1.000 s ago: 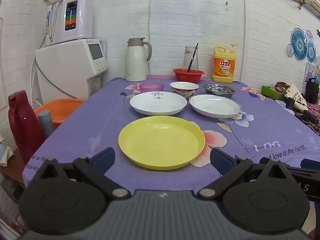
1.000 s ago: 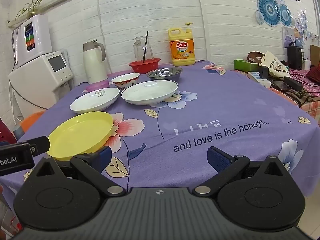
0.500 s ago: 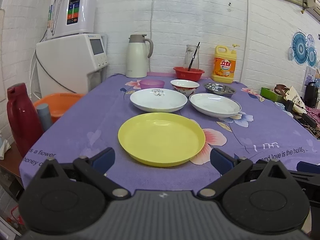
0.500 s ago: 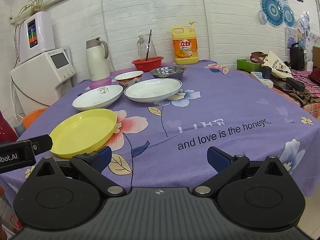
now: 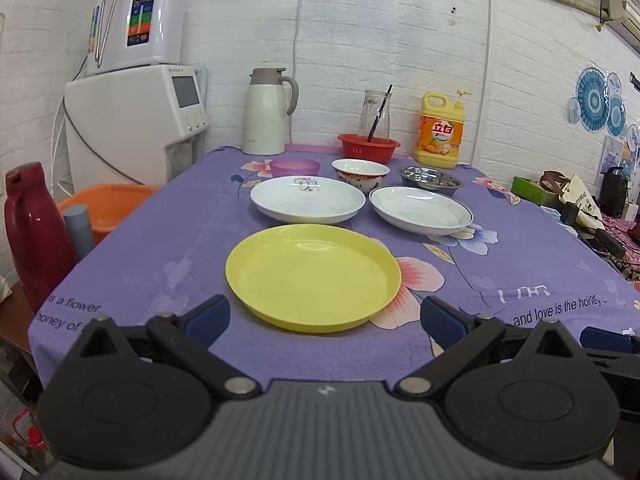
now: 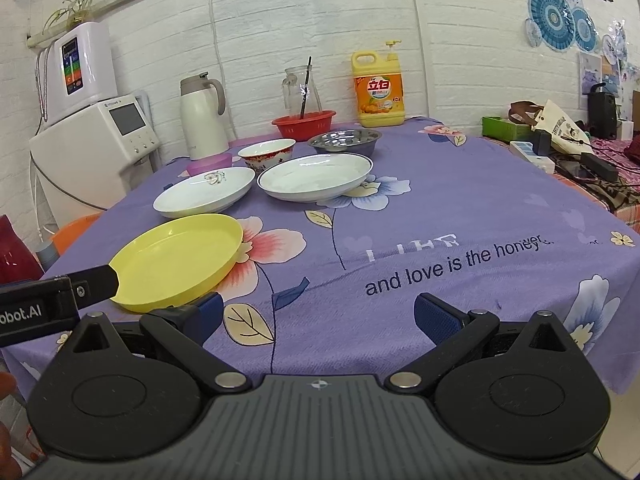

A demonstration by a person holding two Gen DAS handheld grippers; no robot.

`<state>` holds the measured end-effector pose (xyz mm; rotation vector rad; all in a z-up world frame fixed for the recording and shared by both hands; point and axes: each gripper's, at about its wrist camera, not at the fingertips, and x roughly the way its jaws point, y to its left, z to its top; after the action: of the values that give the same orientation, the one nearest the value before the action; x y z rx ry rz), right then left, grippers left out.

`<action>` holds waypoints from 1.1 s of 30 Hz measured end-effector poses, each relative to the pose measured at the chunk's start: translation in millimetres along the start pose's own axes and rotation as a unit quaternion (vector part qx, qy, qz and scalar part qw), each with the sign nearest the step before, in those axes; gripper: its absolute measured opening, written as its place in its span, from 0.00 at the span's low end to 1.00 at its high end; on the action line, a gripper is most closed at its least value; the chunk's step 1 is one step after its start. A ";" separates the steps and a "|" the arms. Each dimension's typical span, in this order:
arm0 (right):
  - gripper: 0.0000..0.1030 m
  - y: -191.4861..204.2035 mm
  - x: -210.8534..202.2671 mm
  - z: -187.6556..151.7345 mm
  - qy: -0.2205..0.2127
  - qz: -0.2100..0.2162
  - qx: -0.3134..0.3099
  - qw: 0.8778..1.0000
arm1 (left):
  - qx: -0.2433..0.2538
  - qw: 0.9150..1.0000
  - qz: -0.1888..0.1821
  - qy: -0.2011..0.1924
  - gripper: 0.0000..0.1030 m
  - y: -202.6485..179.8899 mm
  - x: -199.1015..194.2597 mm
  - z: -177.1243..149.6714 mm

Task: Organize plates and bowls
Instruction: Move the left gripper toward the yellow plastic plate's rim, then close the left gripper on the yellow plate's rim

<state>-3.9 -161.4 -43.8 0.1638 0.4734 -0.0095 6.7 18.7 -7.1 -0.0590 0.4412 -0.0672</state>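
My left gripper [image 5: 324,314] hangs at the near edge of the purple flowered tablecloth [image 5: 168,240], its blue pads spread wide with nothing between them, and the yellow plate [image 5: 313,276] lies flat just ahead of it — centred in the gap but not touched. My right gripper [image 6: 316,314] is off to the right of that plate, fingers equally wide and empty, over the printed lettering on the cloth; from there I see one left finger [image 6: 98,280] reaching in beside the plate's near rim, though whether it touches I cannot tell. Behind the yellow plate sit two white dishes side by side: the white plate with a small motif [image 5: 307,200] on the left and the blue-rimmed white plate [image 5: 421,210] on the right, close but apart. Further back stand a pink-purple bowl [image 5: 295,167], a patterned china bowl [image 5: 360,170] and a steel bowl [image 5: 430,178] in a row. Against the wall — a red basket [image 5: 368,147], a glass jug [image 5: 374,118], a cream thermos [image 5: 266,112] and a yellow detergent bottle [image 5: 440,132].
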 end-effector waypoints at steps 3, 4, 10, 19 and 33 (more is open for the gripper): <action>1.00 -1.4 3.0 -1.9 0.005 0.006 -0.001 1.000 | -0.001 1.000 -0.001 0.009 0.98 -0.6 9.2 -0.5; 1.00 -1.8 4.9 -2.0 0.008 0.008 -0.002 1.000 | -0.001 1.000 0.000 0.015 0.98 -1.2 13.3 0.0; 1.00 -5.9 12.8 -0.5 0.016 0.010 -0.002 1.000 | 0.000 1.000 -0.002 0.031 0.98 -2.6 29.0 5.0; 1.00 -2.8 32.8 12.7 0.032 0.024 -0.004 0.999 | -0.006 0.999 0.015 0.048 0.98 8.2 48.1 25.5; 1.00 42.1 103.8 39.5 0.081 0.090 -0.071 0.990 | -0.057 0.992 0.036 0.109 0.98 75.5 119.2 45.4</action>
<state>108.4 -123.1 -49.8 0.0667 0.6172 0.2157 137.7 86.6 -22.1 -0.1486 0.6642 0.0233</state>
